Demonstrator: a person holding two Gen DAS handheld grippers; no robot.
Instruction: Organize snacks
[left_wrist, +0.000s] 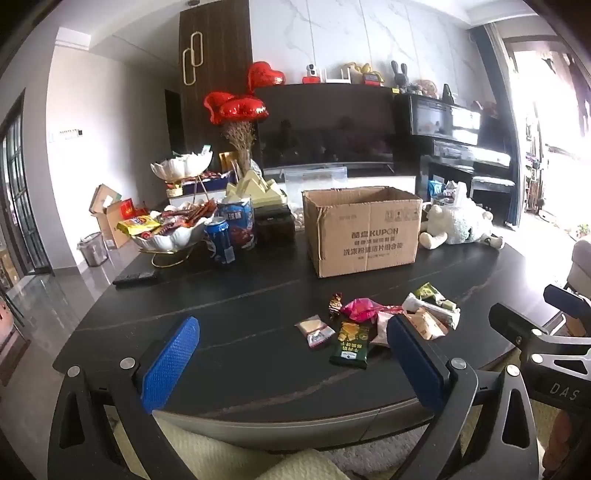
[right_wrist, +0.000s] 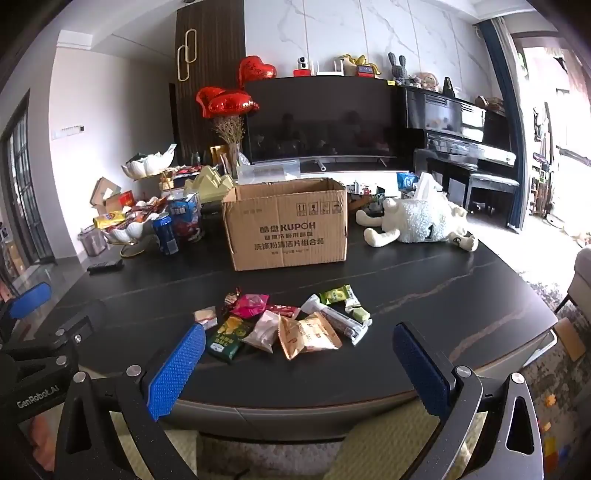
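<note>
From the left wrist view, the left gripper (left_wrist: 291, 354) hangs over the near edge of the dark table (left_wrist: 240, 295) with its blue pads spread wide and nothing between them. The snack packets (left_wrist: 376, 321) lie in a loose heap off to the right of it, partly behind its right pad, and the open cardboard box (left_wrist: 364, 232) stands farther back. This view gives the clearest look at the white bowl of sweets (left_wrist: 173, 232), the blue can (left_wrist: 219, 240) just beside it and the black remote (left_wrist: 135, 277) near the table's left edge; the other gripper's black frame pokes in at the right. From the right wrist view, the right gripper (right_wrist: 299, 362) is likewise gaping wide and empty, and here the packets sit almost centred between its pads, so the dark green packet (right_wrist: 227, 338), the pink one (right_wrist: 249, 304) and the orange one (right_wrist: 308, 334) show unobstructed. The white plush sheep (right_wrist: 421, 221) right of the box is seen whole.
</note>
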